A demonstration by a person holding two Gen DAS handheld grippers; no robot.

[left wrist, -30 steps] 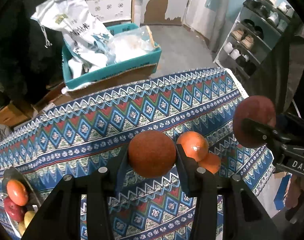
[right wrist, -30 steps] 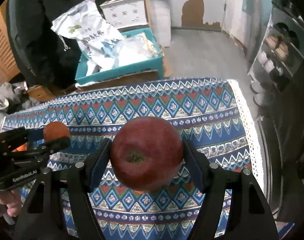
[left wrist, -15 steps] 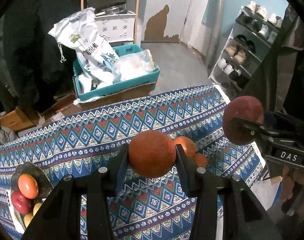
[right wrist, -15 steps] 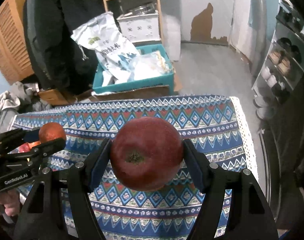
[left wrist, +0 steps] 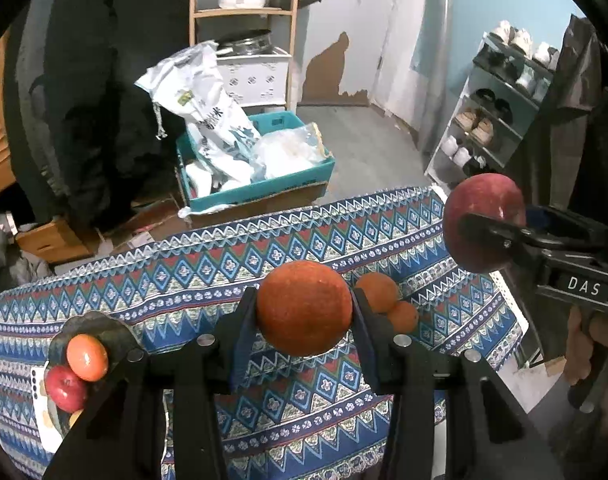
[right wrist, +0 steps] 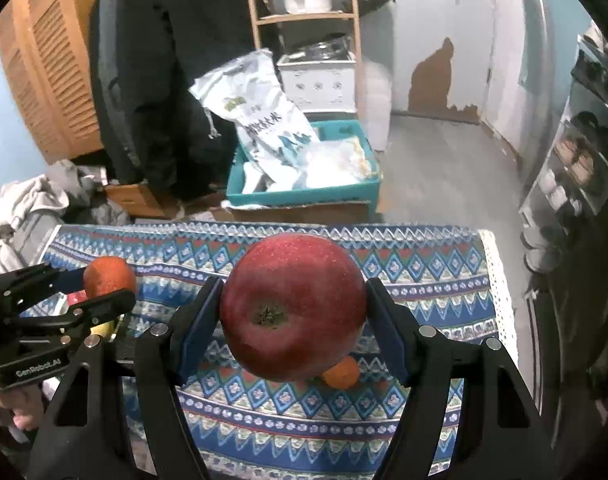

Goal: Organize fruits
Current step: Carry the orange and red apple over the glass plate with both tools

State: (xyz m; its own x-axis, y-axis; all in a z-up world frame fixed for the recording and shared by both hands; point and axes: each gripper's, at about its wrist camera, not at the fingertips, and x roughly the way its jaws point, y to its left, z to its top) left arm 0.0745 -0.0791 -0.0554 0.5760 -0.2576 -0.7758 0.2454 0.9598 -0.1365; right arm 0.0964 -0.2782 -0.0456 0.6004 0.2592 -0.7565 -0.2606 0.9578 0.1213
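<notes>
1. Left gripper [left wrist: 304,314]: closed on an orange [left wrist: 304,308], both pads pressed to its sides, fruit lifted clear of the patterned cloth [left wrist: 183,276].
2. Right gripper [right wrist: 293,308]: clamped around a red apple [right wrist: 293,304], stem end facing the camera, likewise held above the table.
3. Partly hidden: two more oranges [left wrist: 378,292] on the cloth, tucked behind the left gripper's finger; in the right wrist view only a sliver of one peeks out under the apple.
4. Dark plate [left wrist: 91,326] near the table's left end, cut off by the gripper frame; holding an orange-red fruit, a small red apple [left wrist: 65,388] and something yellow, too hidden to identify.
5. Hard to make out: the dark shape at far left of both views, possibly hanging clothing.
6. Near edge of the table hidden under both grippers; far edge and lace-trimmed right edge visible.
7. Cloth bare across the middle and the far side, free room between plate and loose oranges.
8. Beyond the far edge: a teal box [left wrist: 259,188] of bags on the floor, near the table.
</notes>
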